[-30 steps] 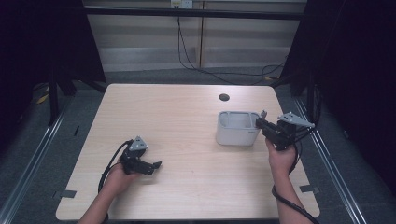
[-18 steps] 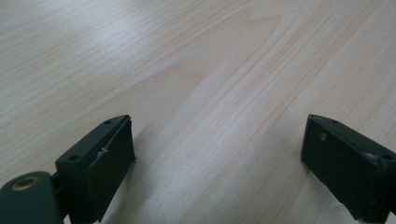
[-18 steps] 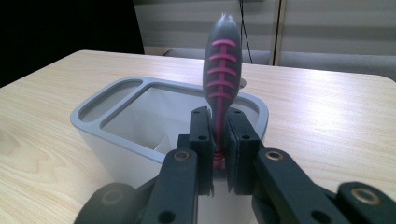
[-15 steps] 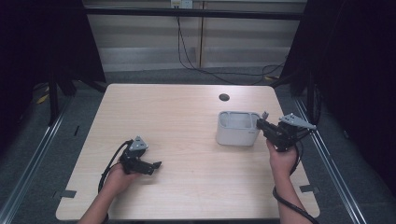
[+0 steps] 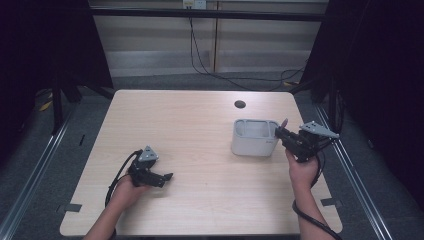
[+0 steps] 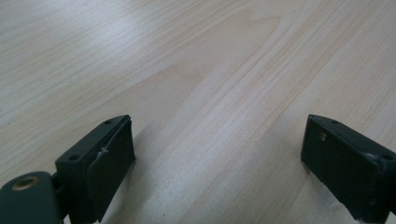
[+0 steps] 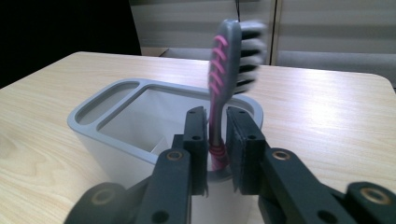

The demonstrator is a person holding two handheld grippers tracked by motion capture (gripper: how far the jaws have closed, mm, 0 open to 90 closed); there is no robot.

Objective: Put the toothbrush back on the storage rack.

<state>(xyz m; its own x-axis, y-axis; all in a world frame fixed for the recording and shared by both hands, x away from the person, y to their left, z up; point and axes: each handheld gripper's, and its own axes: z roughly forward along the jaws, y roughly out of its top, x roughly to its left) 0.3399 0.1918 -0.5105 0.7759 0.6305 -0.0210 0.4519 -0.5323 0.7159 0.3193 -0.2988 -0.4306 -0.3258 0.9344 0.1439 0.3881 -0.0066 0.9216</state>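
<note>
Toothbrush (image 7: 220,100) upright at the near rim of the grey holder (image 5: 254,137), right hand-held gripper (image 7: 217,140) just easing apart around its neck (drop-in nearly done, release and withdrawal left); left hand-held gripper (image 5: 159,176) wide apart, empty, on the counter (image 5: 200,125).

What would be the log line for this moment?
right claw: just opening beside toothbrush | toothbrush: upright in holder | left claw: open over table
</note>
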